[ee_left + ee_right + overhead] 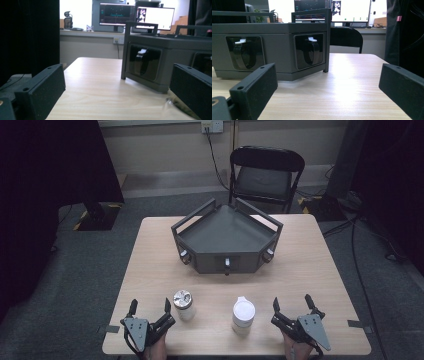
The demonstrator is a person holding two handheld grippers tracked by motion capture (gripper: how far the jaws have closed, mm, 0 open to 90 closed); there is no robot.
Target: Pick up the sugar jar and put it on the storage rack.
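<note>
**Two grippers waited wide at the near edge of the bench**

Two hand-held tools sat at the near edge of a pale wooden bench (150,265), each with its jaws spread apart and nothing between them. Seen from above, the left gripper (149,309) rested at the near left corner, with a small jar topped by a shiny metal cap (183,304) standing upright just beside its inner jaw. The right gripper (292,303) lay at the near right corner, and a white-lidded container (243,315) stood upright near it, apart from the inner jaw. Both vessels stood between the two tools, well apart from each other.

Farther back, at the middle of the bench, a dark grey angular tray (227,232) with raised handle rails presented three front faces, each carrying a small knob. The left gripper view caught one recessed face of that tray (150,62) beyond open wood, and the right gripper view showed two such recesses (272,52). A black folding chair (265,175) stood behind the bench, against the wall.
</note>
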